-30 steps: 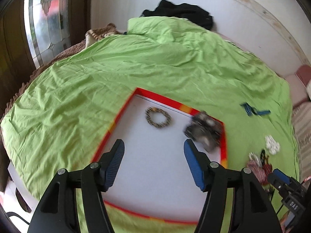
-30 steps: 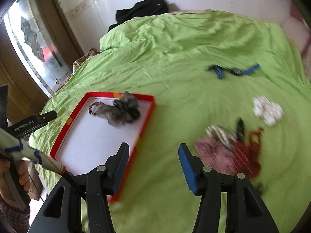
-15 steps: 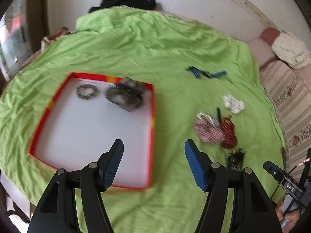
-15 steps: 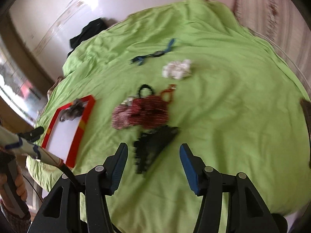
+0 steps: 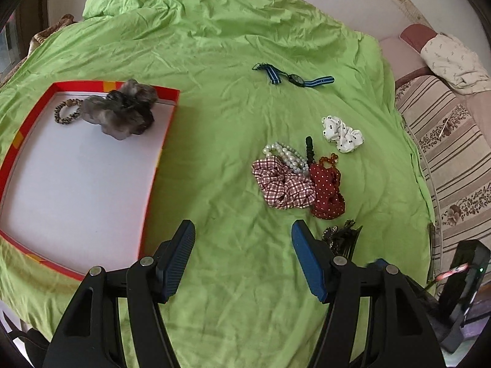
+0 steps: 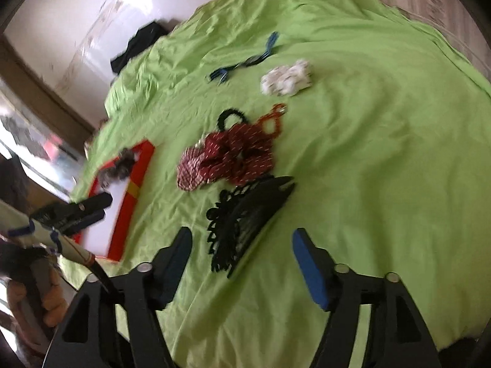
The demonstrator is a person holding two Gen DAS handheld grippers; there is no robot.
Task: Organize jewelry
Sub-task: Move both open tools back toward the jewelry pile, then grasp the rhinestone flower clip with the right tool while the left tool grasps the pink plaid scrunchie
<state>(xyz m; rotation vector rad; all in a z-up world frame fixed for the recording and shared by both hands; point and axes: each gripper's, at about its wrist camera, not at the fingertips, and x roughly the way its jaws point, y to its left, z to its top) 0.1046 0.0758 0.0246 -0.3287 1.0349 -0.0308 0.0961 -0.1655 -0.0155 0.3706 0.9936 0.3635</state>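
Jewelry and hair pieces lie in two places on a bed covered by a green sheet: some in a red-rimmed tray with a white floor, the rest loose on the sheet to its right. In the tray's far corner a beaded bracelet lies just beside a grey fluffy scrunchie, the two touching or nearly so. Out on the sheet, a checked scrunchie and a red dotted scrunchie lie pressed together, with a pearl bracelet against the checked one's far edge, an amber bead loop at the red one's far end, and a thin black hair tie between them. A white dotted scrunchie sits apart to the right, and a blue-striped watch lies stretched out farther back. Nearest the person is a black lace hair comb, just in front of the red scrunchie. The right tool hovers directly before this comb, jaws spread wide and holding nothing. The left tool also stands wide and empty over bare sheet, between the tray and the scrunchie cluster. The right view is motion-blurred.
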